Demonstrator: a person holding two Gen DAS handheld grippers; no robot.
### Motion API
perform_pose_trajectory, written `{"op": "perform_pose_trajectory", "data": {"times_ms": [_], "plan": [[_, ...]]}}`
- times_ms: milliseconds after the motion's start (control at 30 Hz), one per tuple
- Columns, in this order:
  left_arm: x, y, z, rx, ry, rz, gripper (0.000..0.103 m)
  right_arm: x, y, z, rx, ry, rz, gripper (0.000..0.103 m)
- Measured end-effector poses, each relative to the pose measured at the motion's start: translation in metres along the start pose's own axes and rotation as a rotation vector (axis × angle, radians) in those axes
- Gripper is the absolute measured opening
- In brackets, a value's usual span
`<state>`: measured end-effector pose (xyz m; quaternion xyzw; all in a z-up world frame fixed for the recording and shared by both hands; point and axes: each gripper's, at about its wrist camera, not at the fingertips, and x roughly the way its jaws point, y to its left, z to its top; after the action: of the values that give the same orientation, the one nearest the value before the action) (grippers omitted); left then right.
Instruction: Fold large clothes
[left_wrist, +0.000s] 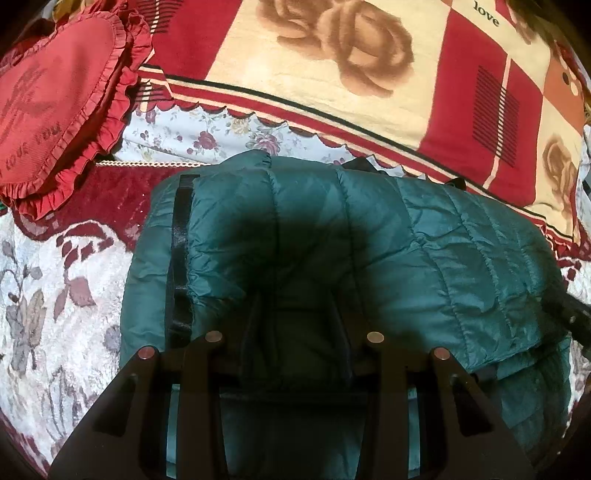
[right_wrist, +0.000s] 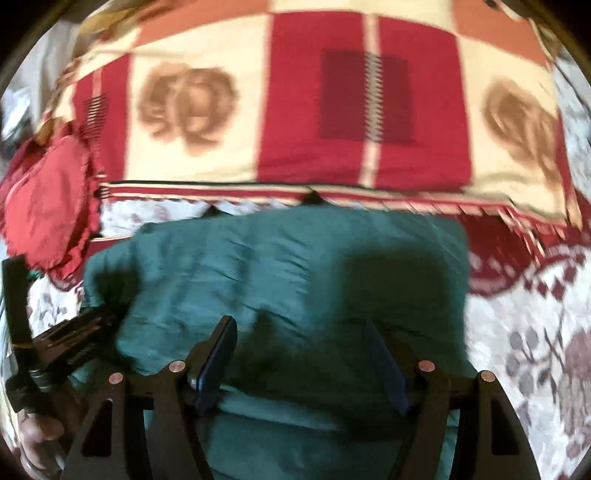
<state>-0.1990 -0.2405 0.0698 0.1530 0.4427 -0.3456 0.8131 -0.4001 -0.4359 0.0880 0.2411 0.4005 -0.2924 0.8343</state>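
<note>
Lying folded on a bed, a teal quilted jacket fills the centre and lower half of both views. In the left wrist view its black zipper strip runs top to bottom along the garment's left edge, and a doubled layer shows at the lower right. The left gripper enters from the bottom centre of that view; its jaws stand narrowly apart with a ridge of the teal fabric gathered between them, the pads pressing on the cloth in the shadowed centre. In the right wrist view, which is blurred, the right gripper rises from the bottom centre with its jaws set wide; the jacket lies beneath and between them, and the blue pads do not appear to press on it. At the lower left of the right wrist view, the other gripper's black body lies at the jacket's left edge, with part of a hand below it.

The bed cover is white with maroon and grey floral figures. Across the top of both views lies a blanket in cream and red squares with brown rose prints; the word "love" is legible at the upper right of the left wrist view. A red frilled heart-shaped cushion sits at the upper left of the left wrist view, well apart from the jacket.
</note>
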Motion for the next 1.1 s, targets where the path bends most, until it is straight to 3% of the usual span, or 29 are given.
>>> {"op": "perform_pose_trajectory", "data": {"times_ms": [267,667,1100], "plan": [[0.000,-0.004,-0.001,0.025,-0.012,0.021,0.036,0.027,-0.012,-0.005,-0.033,0.051,-0.056,0.071],[-0.045,0.002,-0.023,0.089,-0.026,0.026,0.036,-0.032,-0.030,-0.025,-0.029,0.040,-0.038,0.072],[-0.080,0.057,-0.066,0.015,-0.005,0.009,0.036,-0.048,-0.066,-0.048,0.049,0.051,-0.036,0.074]]}}
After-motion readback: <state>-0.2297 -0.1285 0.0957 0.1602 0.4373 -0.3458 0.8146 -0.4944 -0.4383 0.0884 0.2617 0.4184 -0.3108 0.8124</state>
